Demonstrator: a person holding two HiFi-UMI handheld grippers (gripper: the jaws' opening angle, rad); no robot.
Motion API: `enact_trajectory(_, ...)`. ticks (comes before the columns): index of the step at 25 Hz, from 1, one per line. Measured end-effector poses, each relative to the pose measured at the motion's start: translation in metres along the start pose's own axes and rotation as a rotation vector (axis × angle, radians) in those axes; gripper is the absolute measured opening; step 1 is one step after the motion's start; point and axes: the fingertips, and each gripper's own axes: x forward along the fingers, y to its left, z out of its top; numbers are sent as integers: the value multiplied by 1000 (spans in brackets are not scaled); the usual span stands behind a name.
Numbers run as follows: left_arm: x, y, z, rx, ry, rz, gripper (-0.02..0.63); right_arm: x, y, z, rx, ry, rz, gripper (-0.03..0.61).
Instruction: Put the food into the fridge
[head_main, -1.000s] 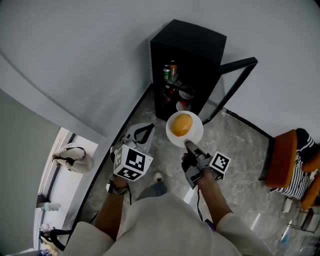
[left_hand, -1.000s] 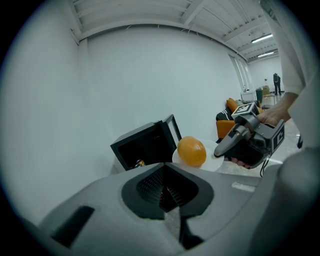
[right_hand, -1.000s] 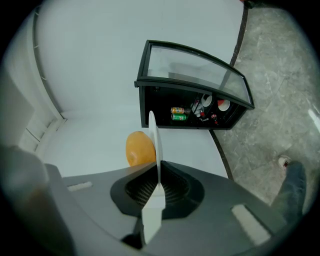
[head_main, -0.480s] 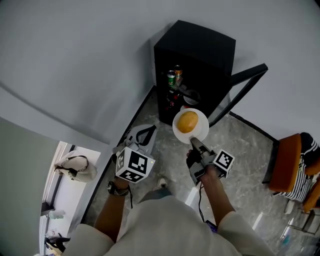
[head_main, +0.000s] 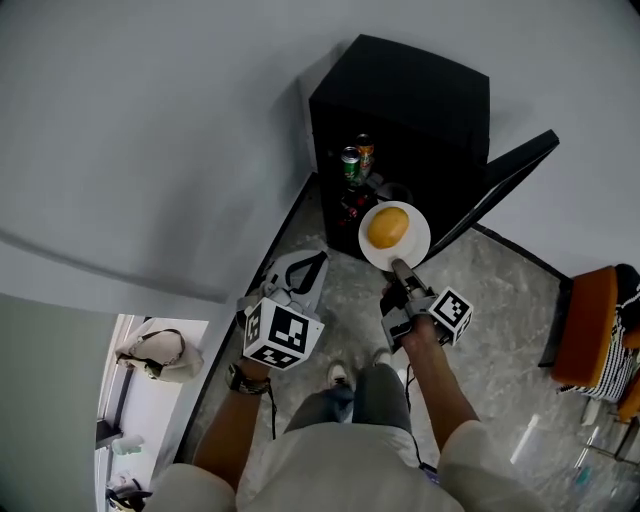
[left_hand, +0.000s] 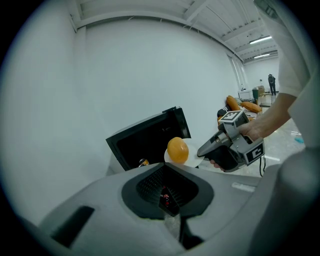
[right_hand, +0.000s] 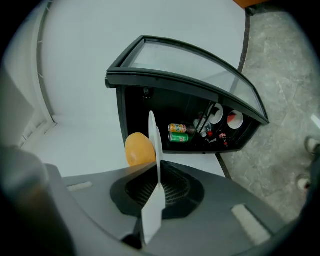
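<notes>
At centre of the head view, the right gripper (head_main: 400, 270) has its jaws clamped on the near rim of a white plate (head_main: 415, 248). The plate carries one round orange food item (head_main: 388, 228). Plate and food hang just in front of the open fridge (head_main: 410, 90), not yet inside. The fridge door (head_main: 505, 185) is swung out toward the frame's right.

Left gripper (head_main: 298, 272): lower left of centre, jaws together, nothing between them, well apart from the plate.

Step in hand (judged): carry the plate into the fridge.

1. Keep the plate level. The food sits loose and, being round, will likely roll if the rim dips.
2. Grip is on one edge only, so the load is cantilevered. Move slowly, w/o jerks.
3. In the right gripper view, cans (right_hand: 180, 132) and small dishes (right_hand: 226, 117) fill the centre and right of the interior. Aim for the darker part at frame left (its contents can't be made out).
4. Clear the door edge on approach.
5. Set the plate flat on a shelf before the jaws part.
6. Keep the left gripper free for the door afterwards.
</notes>
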Motion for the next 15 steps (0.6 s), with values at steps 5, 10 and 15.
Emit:
enact_trajectory(5,23,2,-16,-30,8,-10,5,31,-23,17,13,-52,19,14)
enact_trajectory(10,58,3,-30,-65,-2,-34,5,61,-52,34,-7,-70,29,14)
enact_trajectory(15,92,12,-39,-90,2,-18,5,91,-82,52,-5,-75,-3,14)
